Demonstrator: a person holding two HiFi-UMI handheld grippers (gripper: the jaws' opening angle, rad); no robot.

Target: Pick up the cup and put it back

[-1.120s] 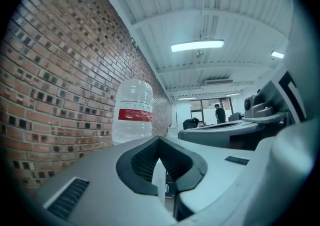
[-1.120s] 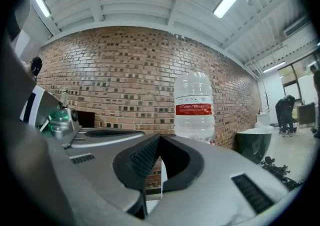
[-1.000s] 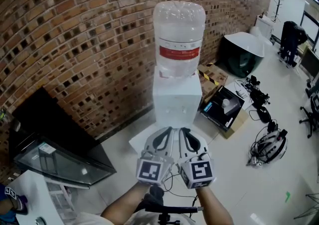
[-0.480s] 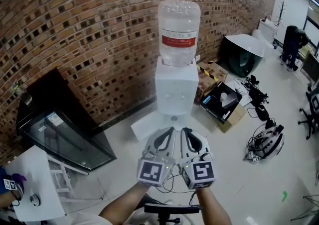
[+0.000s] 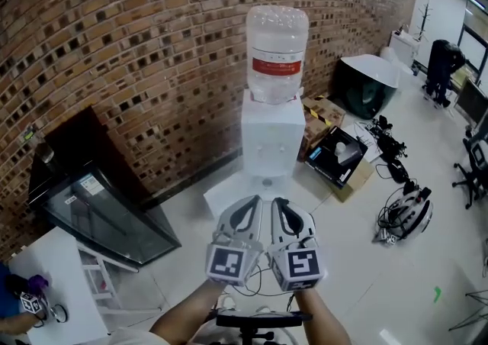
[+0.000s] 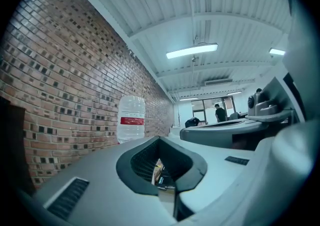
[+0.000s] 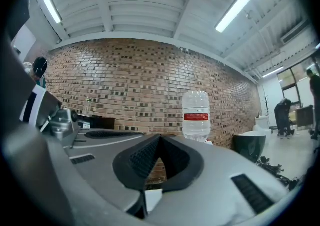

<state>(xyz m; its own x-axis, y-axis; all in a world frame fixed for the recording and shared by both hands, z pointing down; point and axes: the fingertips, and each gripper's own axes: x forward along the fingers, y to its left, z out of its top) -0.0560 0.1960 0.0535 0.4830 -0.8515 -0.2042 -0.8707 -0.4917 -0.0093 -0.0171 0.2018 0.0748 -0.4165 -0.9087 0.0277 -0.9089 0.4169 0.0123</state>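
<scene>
No cup can be made out in any view. A white water dispenser (image 5: 271, 141) with a clear bottle (image 5: 277, 49) bearing a red label stands against the brick wall, straight ahead of both grippers. My left gripper (image 5: 255, 201) and right gripper (image 5: 279, 201) are held side by side, touching, well short of the dispenser. Each one's jaws are shut with nothing between them. In the left gripper view the left gripper (image 6: 159, 139) points toward the bottle (image 6: 131, 120). In the right gripper view the right gripper (image 7: 159, 136) sits just left of the bottle (image 7: 196, 115).
A black glass-topped cabinet (image 5: 99, 214) stands on the left along the wall. An open cardboard box (image 5: 341, 160), a dark round tub (image 5: 370, 84) and a helmet with cables (image 5: 408, 217) lie on the floor to the right. A white table (image 5: 46, 290) is at lower left.
The head view has drawn back and tilted, so the dispenser looks smaller and farther off. Both grippers stay shut and pressed together in the same pose.
</scene>
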